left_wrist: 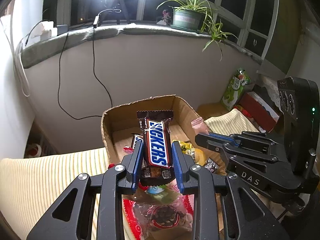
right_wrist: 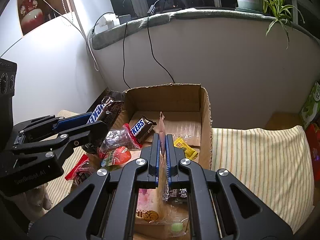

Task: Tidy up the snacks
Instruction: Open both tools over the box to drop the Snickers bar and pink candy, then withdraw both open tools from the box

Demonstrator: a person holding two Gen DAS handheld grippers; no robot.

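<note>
My left gripper (left_wrist: pixel 157 147) is shut on a Snickers bar (left_wrist: pixel 158 142) and holds it upright above the open cardboard box (left_wrist: pixel 140 105); it also shows in the right wrist view (right_wrist: pixel 100 118). My right gripper (right_wrist: pixel 163 140) is shut on a thin pink packet (right_wrist: pixel 162 129), held edge-on over the box (right_wrist: pixel 166 92); the packet also shows in the left wrist view (left_wrist: pixel 198 125). A second Snickers bar (right_wrist: pixel 141 127) lies inside the box. Other snacks lie there: a yellow candy (right_wrist: pixel 185 148), a red-edged clear packet (right_wrist: pixel 120 138) and an orange jelly cup (right_wrist: pixel 118 155).
The box sits on a striped yellow cloth (right_wrist: pixel 260 156). A green snack bag (left_wrist: pixel 236 86) and a red box (left_wrist: pixel 258 110) stand to the right. A grey wall with hanging black cables (right_wrist: pixel 150 46) rises right behind the box. A windowsill above holds a potted plant (left_wrist: pixel 186 18).
</note>
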